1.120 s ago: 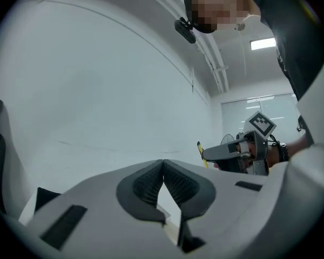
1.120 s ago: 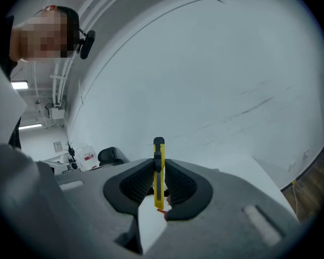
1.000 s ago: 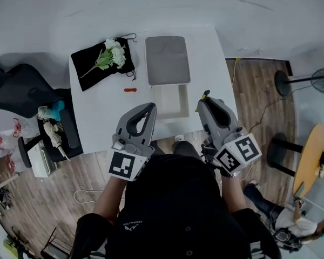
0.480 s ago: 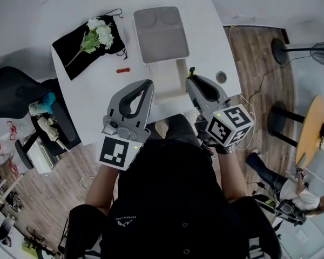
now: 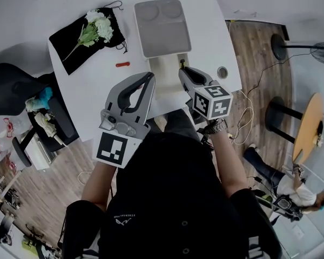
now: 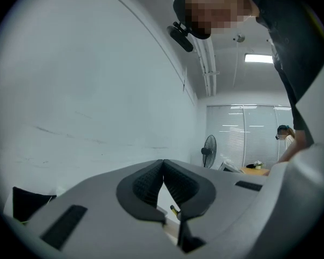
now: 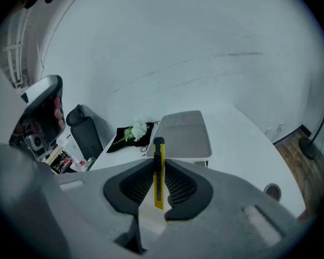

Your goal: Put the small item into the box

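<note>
My right gripper (image 5: 181,68) is shut on a yellow utility knife (image 7: 159,171), which stands upright between the pads with its black end sticking out past the tips. In the head view that gripper hangs at the right edge of the open white box (image 5: 163,72) on the white table (image 5: 97,96). The box's grey lid (image 5: 161,27) lies just beyond the box and shows ahead as the grey lid (image 7: 186,133) in the right gripper view. My left gripper (image 5: 149,77) is shut on nothing, raised left of the box; in its own view the left gripper (image 6: 163,163) points at the wall.
A small red item (image 5: 122,65) lies on the table left of the box. A black bag (image 5: 75,42) with white flowers (image 5: 100,27) sits at the far left corner. There is a round grommet hole (image 5: 222,72) near the right edge, a black chair (image 5: 13,88) to the left, and a fan (image 6: 209,151) on the floor.
The right gripper, still holding the knife, has moved forward and left to the box's right edge. The left gripper stays raised and shut. The table sits closer under both grippers.
</note>
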